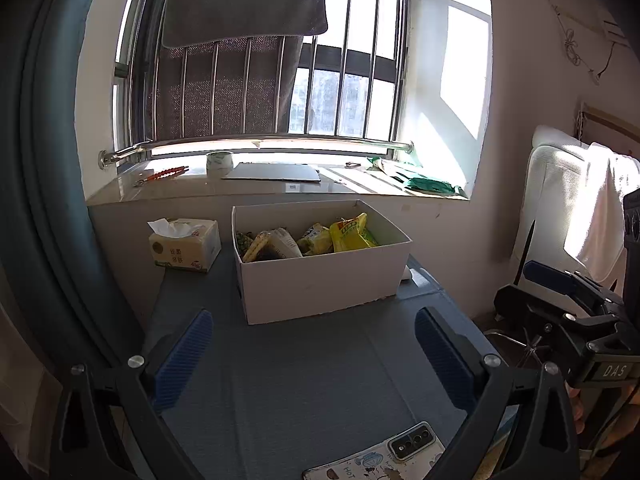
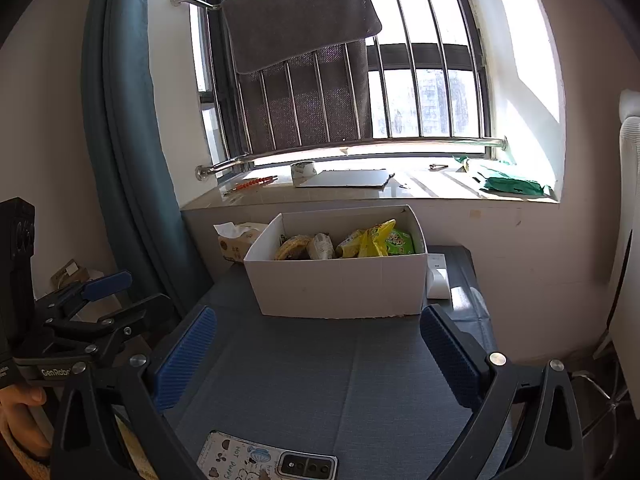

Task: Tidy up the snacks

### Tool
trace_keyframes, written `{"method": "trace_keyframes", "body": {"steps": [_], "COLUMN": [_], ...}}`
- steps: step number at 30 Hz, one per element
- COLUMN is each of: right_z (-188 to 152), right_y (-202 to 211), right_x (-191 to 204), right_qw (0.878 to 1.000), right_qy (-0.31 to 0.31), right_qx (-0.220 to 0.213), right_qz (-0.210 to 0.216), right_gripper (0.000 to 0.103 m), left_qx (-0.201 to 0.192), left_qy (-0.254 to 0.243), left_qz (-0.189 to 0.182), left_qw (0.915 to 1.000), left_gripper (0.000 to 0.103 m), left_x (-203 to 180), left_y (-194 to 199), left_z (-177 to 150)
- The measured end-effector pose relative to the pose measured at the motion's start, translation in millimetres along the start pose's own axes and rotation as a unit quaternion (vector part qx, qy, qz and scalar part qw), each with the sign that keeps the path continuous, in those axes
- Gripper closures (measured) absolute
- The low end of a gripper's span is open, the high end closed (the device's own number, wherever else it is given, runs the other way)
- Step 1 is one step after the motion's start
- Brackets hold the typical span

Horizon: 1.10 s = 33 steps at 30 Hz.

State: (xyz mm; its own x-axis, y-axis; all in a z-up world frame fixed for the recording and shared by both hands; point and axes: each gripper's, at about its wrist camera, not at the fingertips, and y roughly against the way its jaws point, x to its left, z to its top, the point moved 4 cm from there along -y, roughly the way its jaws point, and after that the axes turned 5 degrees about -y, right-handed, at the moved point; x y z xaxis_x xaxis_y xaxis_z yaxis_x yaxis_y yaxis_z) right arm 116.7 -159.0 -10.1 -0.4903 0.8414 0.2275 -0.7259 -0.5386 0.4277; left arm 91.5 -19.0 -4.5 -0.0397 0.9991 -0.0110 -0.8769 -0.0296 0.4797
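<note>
Beyond both claws, white box [image 1: 320, 276] sits on worktop [image 1: 304, 376], snacks [image 1: 308, 238] inside; long axis crosswise; left claw [image 1: 316, 360], right claw [image 2: 320, 356] both wide, empty, about equally near

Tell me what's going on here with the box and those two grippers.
A person holds a gripper in each hand over a gray table. The left gripper and the right gripper are both open and hold nothing. Ahead of them stands a white cardboard box with snack packets already inside it. A tissue pack sits left of the box, and a phone lies face down at the near edge.
</note>
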Motion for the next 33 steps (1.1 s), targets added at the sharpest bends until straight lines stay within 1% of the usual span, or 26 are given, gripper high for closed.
{"method": "trace_keyframes", "body": {"steps": [33], "right_z": [-1.6], "right_y": [-0.2], "right_x": [0.1], "right_qw": [1.000], "right_qy": [0.002], "right_qx": [0.001], "right_qz": [0.000], "right_gripper": [0.000], "left_qx": [0.001], "left_qy": [-0.002], "left_qz": [-0.004], "left_qw": [1.0000], "left_gripper": [0.000], "left_x": [0.6], "left_y": [-0.7], "left_z": [-1.3]}}
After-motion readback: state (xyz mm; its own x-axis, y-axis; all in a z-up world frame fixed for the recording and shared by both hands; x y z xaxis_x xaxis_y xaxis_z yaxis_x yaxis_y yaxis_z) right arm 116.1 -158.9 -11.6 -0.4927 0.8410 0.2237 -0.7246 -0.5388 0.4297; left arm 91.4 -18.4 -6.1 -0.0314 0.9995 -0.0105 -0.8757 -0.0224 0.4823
